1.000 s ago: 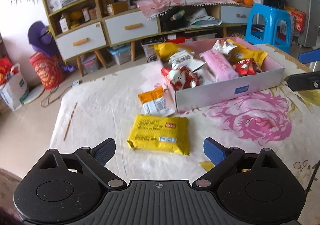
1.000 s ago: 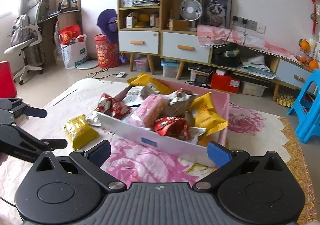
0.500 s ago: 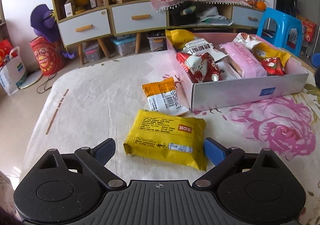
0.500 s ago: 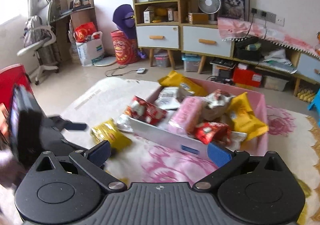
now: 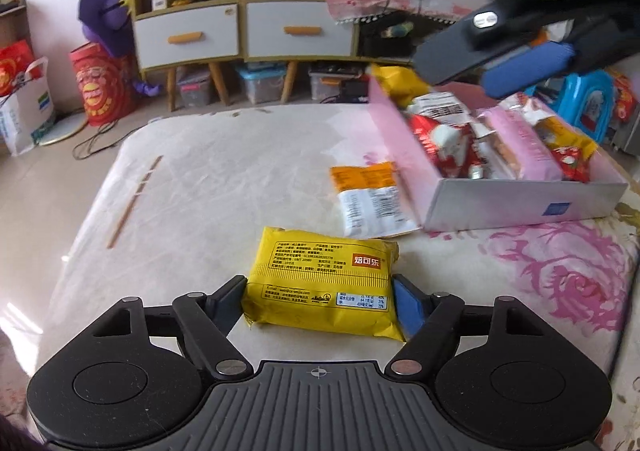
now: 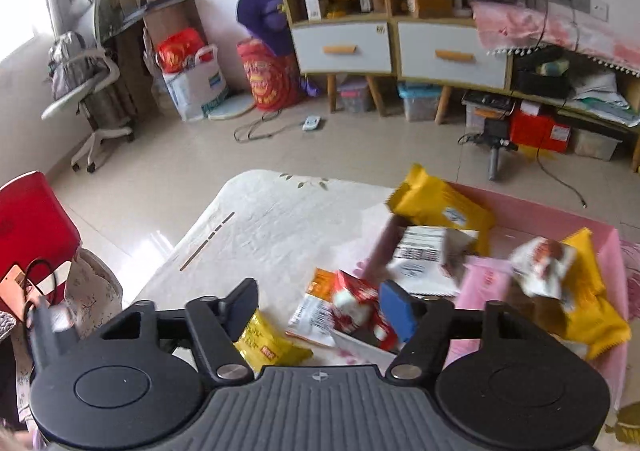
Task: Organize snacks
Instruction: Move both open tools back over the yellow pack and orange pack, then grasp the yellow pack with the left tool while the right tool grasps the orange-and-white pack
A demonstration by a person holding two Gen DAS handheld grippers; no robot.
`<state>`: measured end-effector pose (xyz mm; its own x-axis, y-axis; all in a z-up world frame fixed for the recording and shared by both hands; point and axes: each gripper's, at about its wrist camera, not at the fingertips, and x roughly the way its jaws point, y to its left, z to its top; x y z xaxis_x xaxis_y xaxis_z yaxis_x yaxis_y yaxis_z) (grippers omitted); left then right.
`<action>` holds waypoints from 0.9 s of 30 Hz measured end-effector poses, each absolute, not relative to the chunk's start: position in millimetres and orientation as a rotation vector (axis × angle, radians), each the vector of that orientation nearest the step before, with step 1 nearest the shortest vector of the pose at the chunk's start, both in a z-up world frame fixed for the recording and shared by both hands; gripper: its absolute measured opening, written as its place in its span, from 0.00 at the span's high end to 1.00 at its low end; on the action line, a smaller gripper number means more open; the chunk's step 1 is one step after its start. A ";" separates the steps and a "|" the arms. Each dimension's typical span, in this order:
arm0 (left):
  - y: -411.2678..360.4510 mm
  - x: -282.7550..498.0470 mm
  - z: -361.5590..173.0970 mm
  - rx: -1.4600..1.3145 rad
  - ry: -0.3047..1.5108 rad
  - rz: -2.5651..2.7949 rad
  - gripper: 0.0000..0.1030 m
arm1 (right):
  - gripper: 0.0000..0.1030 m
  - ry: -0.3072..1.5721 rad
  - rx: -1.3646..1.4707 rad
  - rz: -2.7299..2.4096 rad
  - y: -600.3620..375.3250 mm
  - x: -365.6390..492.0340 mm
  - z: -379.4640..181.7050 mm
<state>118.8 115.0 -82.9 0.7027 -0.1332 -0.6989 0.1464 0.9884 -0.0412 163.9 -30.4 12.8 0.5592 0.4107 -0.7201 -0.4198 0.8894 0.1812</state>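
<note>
A yellow snack pack [image 5: 320, 283] lies flat on the white floral tablecloth. My left gripper [image 5: 320, 297] straddles it with the jaws closing, and both pads touch its sides. An orange-and-white pack [image 5: 368, 195] lies just beyond, against the pink box [image 5: 520, 207], which holds several snacks. In the left wrist view my right gripper [image 5: 492, 71] hovers blurred above the box's far end. Its jaws are closing with nothing between them. The right wrist view looks down past that gripper [image 6: 320, 295] at the orange-and-white pack [image 6: 316, 303], the yellow pack [image 6: 268, 343] and the box [image 6: 600, 235].
A thin wooden stick [image 5: 134, 203] lies near the table's left edge. Beyond the table are a drawer cabinet [image 5: 244, 31], a blue stool [image 5: 588, 107] and an office chair [image 6: 88, 91]. A red object [image 6: 32, 227] stands by the table's left side.
My left gripper came forward and down until the yellow pack sat between its fingers, and its jaws narrowed onto it. My right gripper swept left over the box while its jaws narrowed.
</note>
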 end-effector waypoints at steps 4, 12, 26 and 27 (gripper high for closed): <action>132.7 117.8 -80.6 0.007 0.815 -0.120 0.26 | 0.54 0.930 -0.015 0.466 -11.0 181.4 6.6; 164.7 111.8 -73.9 -0.020 0.862 -0.055 0.26 | 0.59 1.142 0.001 0.371 26.9 212.3 -24.9; 175.8 114.6 -70.3 -0.071 0.890 -0.048 0.25 | 0.53 1.189 -0.213 0.157 68.6 208.5 -54.2; 177.2 114.2 -70.1 -0.078 0.891 -0.047 0.25 | 0.51 1.186 -0.204 0.166 68.7 207.8 -54.1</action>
<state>114.2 177.2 -70.1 0.6277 -0.0736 -0.7750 0.0089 0.9961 -0.0874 207.8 68.7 -54.1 0.3665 0.0210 -0.9302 -0.2352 0.9694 -0.0707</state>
